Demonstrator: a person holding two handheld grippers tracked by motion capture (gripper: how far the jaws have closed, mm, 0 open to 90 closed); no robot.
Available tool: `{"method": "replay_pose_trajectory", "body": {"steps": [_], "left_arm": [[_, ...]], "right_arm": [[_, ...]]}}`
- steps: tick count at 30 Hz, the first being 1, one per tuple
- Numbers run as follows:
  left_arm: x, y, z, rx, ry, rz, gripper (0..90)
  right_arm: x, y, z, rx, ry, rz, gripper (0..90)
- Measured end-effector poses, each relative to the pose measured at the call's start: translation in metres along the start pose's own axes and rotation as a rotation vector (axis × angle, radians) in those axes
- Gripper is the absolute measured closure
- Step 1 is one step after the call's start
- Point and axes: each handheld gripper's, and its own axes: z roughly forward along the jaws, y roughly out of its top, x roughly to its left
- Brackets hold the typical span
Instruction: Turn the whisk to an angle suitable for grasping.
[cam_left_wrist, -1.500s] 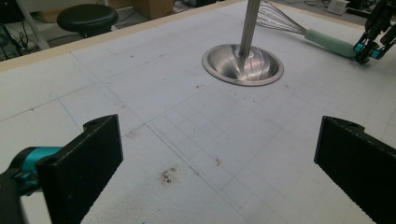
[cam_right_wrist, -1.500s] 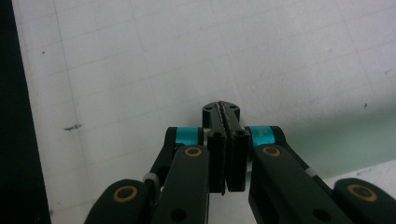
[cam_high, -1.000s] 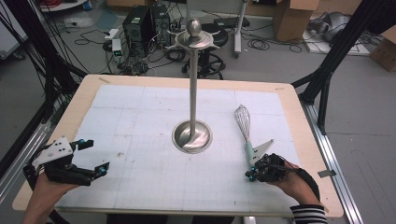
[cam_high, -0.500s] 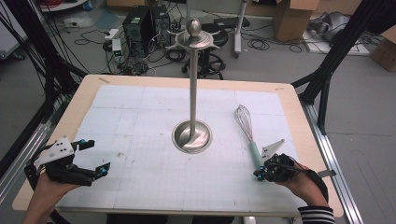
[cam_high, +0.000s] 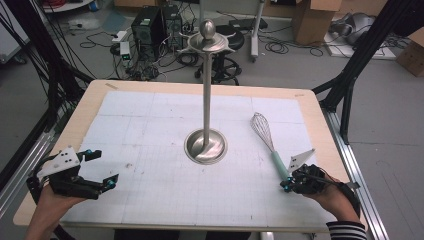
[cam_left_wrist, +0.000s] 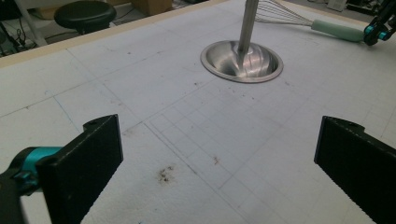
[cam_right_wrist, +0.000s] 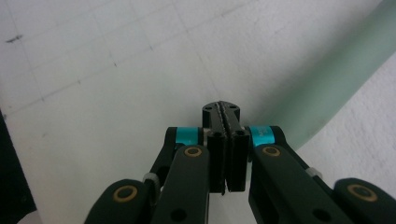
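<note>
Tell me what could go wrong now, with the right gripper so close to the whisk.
1. The right gripper has its jaws shut beside the end of the whisk's green handle, gripping nothing. It may only push the whisk across the table mat.
2. A pushed whisk could roll against the base of the metal stand.
3. The left gripper is open and far away, so it probably cannot steady the whisk.

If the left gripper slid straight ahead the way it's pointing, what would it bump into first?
Probably the round base of the metal stand. The left gripper has open jaws aimed across bare mat toward it, though the line may pass slightly beside it.
</note>
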Motion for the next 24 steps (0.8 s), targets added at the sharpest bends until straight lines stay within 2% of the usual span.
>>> {"method": "replay_pose_trajectory", "body": {"steps": [7,13,18,24], "left_arm": [[-0.001,0.000,0.002,0.010,0.000,-0.001,1.7],[-0.001,0.000,0.003,0.008,-0.001,-0.001,1.7],[0.000,0.000,0.002,0.007,-0.001,-0.001,1.7],[0.001,0.000,-0.001,0.000,0.004,-0.003,1.7]], "right_arm": [[-0.006,-0.010,-0.004,0.003,-0.019,0.024,89.2],[-0.007,-0.012,-0.005,0.008,-0.009,0.029,89.2],[-0.004,-0.003,-0.008,-0.033,-0.003,0.012,88.5],[0.000,0.015,-0.013,-0.064,-0.001,-0.001,82.5]]}}
